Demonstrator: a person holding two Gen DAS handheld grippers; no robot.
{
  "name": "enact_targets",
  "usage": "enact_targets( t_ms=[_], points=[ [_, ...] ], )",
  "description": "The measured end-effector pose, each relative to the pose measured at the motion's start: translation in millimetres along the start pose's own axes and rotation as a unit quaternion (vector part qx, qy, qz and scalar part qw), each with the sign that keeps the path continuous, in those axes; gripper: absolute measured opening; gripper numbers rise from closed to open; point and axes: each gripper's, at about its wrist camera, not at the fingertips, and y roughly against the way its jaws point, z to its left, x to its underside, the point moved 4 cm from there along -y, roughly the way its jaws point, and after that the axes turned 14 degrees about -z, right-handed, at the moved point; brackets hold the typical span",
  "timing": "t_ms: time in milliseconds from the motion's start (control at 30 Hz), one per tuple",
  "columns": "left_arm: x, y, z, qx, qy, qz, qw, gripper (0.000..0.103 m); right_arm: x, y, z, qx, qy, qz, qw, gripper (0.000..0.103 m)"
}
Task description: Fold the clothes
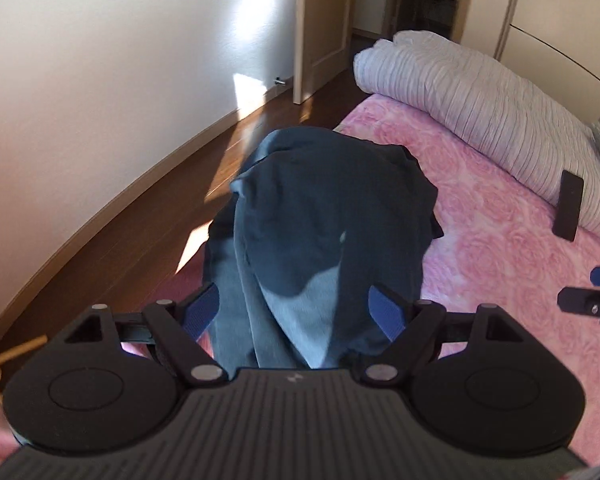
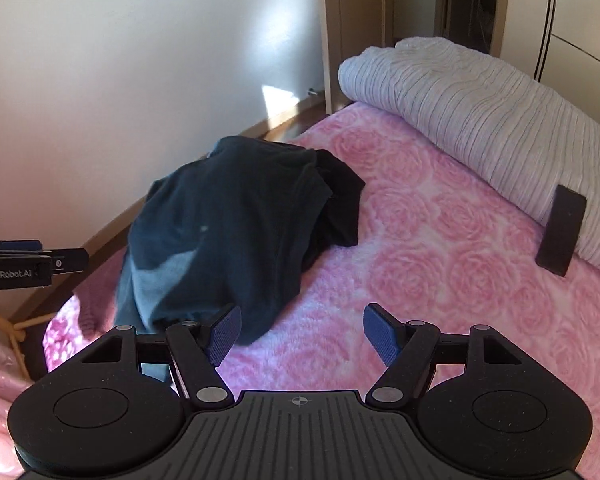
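A dark navy garment [image 1: 320, 216] lies in a crumpled heap near the left edge of the pink rose-patterned bed [image 1: 480, 216]. It also shows in the right wrist view [image 2: 228, 232], with a black piece of cloth [image 2: 340, 204] under its far side. My left gripper [image 1: 296, 312] is open, its blue pads on either side of the garment's near end, not closed on it. My right gripper [image 2: 300, 332] is open and empty over bare bedspread [image 2: 420, 240], with its left pad at the garment's near edge. The right gripper's tip shows at the far right of the left wrist view [image 1: 596, 300].
A rolled striped grey quilt [image 2: 480, 120] lies along the far side of the bed. A small black block [image 2: 560, 236] rests against it. Wood floor [image 1: 172, 208] and a white wall run left of the bed. A door [image 1: 320, 28] stands open at the back.
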Motion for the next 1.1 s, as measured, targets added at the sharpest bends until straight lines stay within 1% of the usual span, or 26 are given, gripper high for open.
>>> enact_targets(
  t_ms=[100,233,367,433,500,533,600,667,733,767,800,833,867,900,933,967,1000,1100],
  points=[
    [-1.5,-42.2,3.9,0.020,-0.025,0.009,0.9994,0.079,-6.7,-39.3,2.7,0.001,0.007,0.009,1.000,0.071],
    [-7.1,-86.4,11.9,0.034,-0.022,0.024,0.9989,0.079,-13.1,-94.1,1.1,-0.007,0.004,0.021,1.000,0.071],
    [-10.8,-119.1,14.7,0.051,-0.034,0.039,0.9973,0.079,-20.4,-143.9,-4.0,-0.006,-0.010,0.027,1.000,0.071],
    [-11.0,-132.0,15.5,0.064,-0.040,0.049,0.9960,0.077,-23.3,-165.9,-7.4,-0.008,-0.013,0.027,1.000,0.071],
    [-8.8,-139.1,16.1,0.081,-0.045,0.056,0.9941,0.067,-25.5,-188.6,-11.1,-0.009,-0.016,0.028,0.999,0.071],
    [-7.2,-142.2,16.4,0.089,-0.048,0.060,0.9930,0.065,-25.4,-198.9,-13.6,-0.008,-0.020,0.029,0.999,0.071],
    [-4.4,-146.5,15.0,0.102,-0.054,0.065,0.9912,0.057,-23.6,-217.1,-19.4,-0.008,-0.031,0.032,0.999,0.071],
    [-1.5,-147.4,14.4,0.104,-0.055,0.060,0.9913,0.053,-21.9,-232.9,-24.6,-0.012,-0.039,0.036,0.999,0.071],
    [0.5,-146.6,13.1,0.107,-0.058,0.054,0.9912,0.045,-20.6,-240.9,-26.9,-0.021,-0.051,0.041,0.998,0.071],
    [0.5,-145.5,12.1,0.106,-0.059,0.051,0.9913,0.039,-20.0,-244.3,-27.8,-0.025,-0.057,0.044,0.997,0.071],
    [0.3,-144.4,11.3,0.106,-0.060,0.048,0.9914,0.035,-20.5,-244.2,-27.5,-0.027,-0.061,0.043,0.997,0.071],
    [-0.1,-143.4,10.8,0.107,-0.061,0.048,0.9913,0.032,-21.4,-242.1,-26.6,-0.028,-0.062,0.040,0.997,0.060],
    [-1.1,-142.1,10.7,0.107,-0.061,0.048,0.9912,0.025,-22.5,-239.6,-24.7,-0.037,-0.064,0.040,0.996,0.026],
    [-2.9,-140.2,11.1,0.107,-0.059,0.047,0.9913,0.019,-24.4,-235.9,-19.9,-0.040,-0.060,0.039,0.997,0.013],
    [-5.1,-138.3,11.4,0.107,-0.058,0.047,0.9914,0.016,-26.6,-230.4,-14.2,-0.037,-0.047,0.035,0.998,0.011],
    [-7.8,-136.4,12.3,0.106,-0.059,0.046,0.9916,0.010,-28.9,-224.4,-9.2,-0.039,-0.036,0.031,0.998,0.004],
    [-10.5,-134.7,13.1,0.104,-0.059,0.044,0.9918,0.001,-31.4,-218.7,-6.0,-0.043,-0.032,0.025,0.998,0.003],
    [-19.4,-127.8,16.1,0.105,-0.063,0.035,0.9919,0.001,-44.0,-199.6,-2.5,-0.050,-0.040,0.004,0.998,0.002]
  ],
)
